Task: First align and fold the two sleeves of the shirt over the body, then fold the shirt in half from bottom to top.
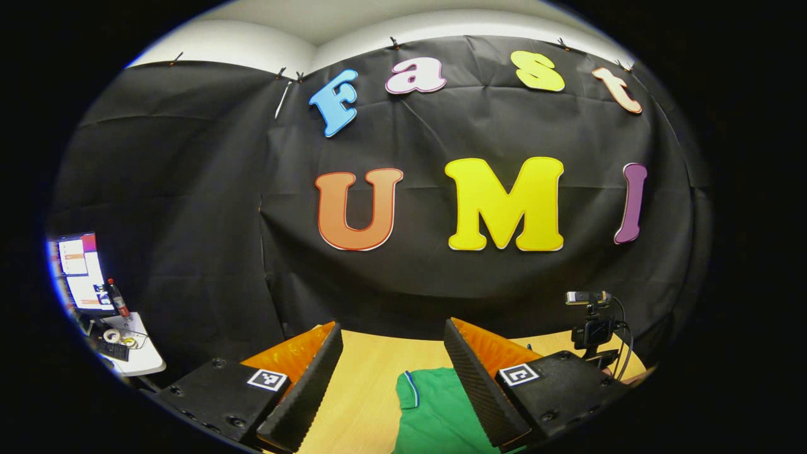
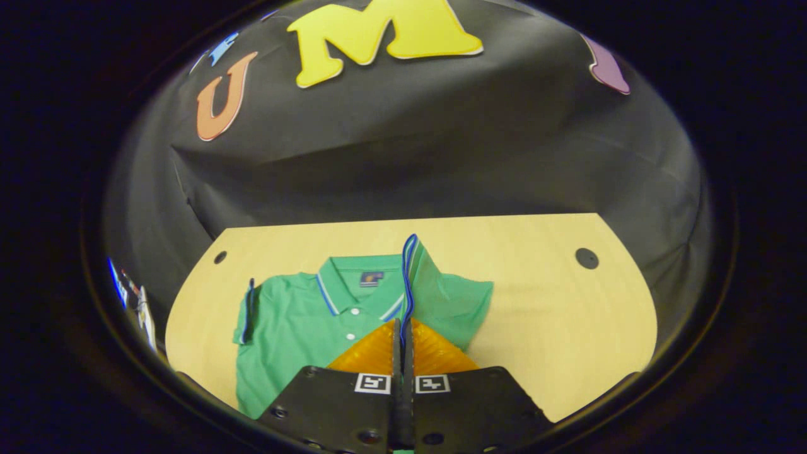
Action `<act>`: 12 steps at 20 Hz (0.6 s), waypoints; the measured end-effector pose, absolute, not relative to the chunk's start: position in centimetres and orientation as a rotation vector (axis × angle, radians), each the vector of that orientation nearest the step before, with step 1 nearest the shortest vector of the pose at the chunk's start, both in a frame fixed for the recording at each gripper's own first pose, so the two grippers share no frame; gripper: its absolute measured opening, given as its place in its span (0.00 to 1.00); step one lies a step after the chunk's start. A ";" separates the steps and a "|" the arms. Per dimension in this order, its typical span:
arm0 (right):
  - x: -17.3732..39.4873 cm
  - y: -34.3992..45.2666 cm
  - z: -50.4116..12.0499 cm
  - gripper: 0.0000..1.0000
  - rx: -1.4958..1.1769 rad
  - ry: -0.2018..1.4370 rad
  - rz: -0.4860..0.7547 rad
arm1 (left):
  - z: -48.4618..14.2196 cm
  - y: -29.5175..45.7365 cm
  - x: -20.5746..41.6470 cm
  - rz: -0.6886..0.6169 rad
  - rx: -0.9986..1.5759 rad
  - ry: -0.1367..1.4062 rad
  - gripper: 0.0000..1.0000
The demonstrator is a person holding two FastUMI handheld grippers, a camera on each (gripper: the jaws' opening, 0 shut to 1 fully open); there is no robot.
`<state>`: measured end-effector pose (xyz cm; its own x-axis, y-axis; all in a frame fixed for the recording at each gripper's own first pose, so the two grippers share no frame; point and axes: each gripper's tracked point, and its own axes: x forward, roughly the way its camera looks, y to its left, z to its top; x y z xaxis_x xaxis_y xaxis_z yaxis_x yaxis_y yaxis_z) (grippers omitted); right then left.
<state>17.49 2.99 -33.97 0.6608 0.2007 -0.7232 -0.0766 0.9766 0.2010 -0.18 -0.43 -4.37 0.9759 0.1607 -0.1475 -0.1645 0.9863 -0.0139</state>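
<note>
The table (image 2: 542, 302) carries a green shirt (image 2: 296, 328) lying flat, collar toward the wall. The right gripper (image 2: 401, 328) has its fingers pressed together on the sleeve (image 2: 416, 265), whose blue-edged cuff stands lifted over the collar. The left gripper (image 1: 394, 378) hangs with fingers spread wide apart above the shirt's edge, gripping nothing, a webcam (image 1: 589, 315) near the table's far edge

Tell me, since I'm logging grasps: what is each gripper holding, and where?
Right gripper pinches the green polo shirt by its blue-trimmed sleeve cuff; left gripper is open, holding nothing.
</note>
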 end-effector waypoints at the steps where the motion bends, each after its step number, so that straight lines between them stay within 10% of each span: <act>1: 17.4 3.9 -34.2 0.00 0.161 0.842 0.164 | -4.4 0.1 -0.2 0.171 -0.025 0.147 1.00; 5: 16.6 6.4 -34.1 0.19 0.190 0.850 0.195 | -4.8 1.4 0.3 0.177 -0.005 0.142 1.00; 10: 14.6 4.5 -31.0 1.00 0.109 0.778 0.155 | -6.2 0.8 1.5 0.130 -0.034 0.157 1.00; 12: 13.3 3.6 -28.9 0.97 0.092 0.732 0.130 | -7.2 0.5 2.1 0.111 -0.030 0.176 1.00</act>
